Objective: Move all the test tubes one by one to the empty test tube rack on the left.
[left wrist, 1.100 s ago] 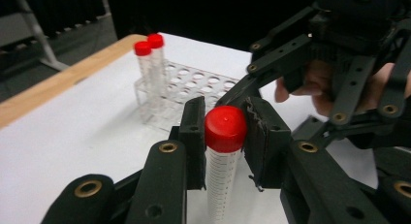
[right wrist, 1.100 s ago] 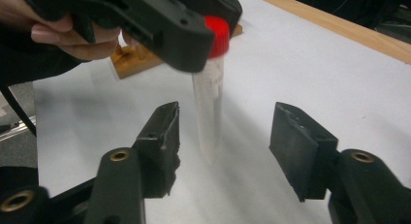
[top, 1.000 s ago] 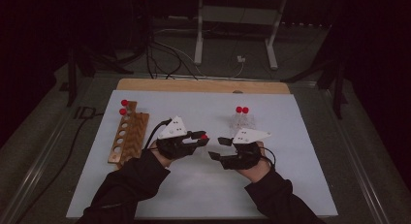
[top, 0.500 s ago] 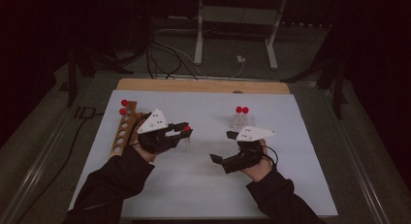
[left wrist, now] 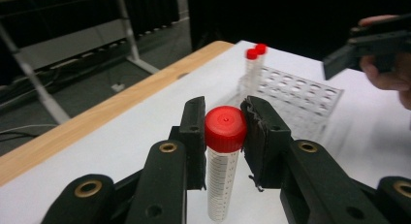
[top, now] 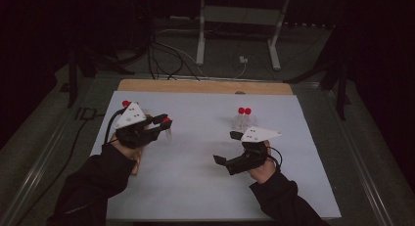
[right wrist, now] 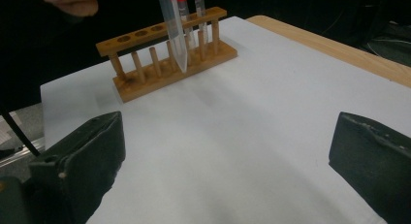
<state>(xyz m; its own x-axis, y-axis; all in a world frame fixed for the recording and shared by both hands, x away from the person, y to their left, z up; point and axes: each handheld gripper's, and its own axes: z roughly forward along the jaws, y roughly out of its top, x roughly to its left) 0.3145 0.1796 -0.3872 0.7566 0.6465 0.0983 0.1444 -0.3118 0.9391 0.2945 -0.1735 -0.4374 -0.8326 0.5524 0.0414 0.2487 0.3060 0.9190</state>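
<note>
Now clamped by the left gripper (left wrist: 224, 132) at the red cap: tube (top: 168, 129), hanging tilted near the wooden rack (right wrist: 167, 64) at far left. Could swing, miss a hole, knock the rack's tubes. Right gripper (top: 234, 149): just opened, nothing between.

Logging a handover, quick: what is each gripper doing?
Left gripper: shut on the red-capped clear plastic tube.
Right gripper: open, holding nothing; jaws just opened.
</note>
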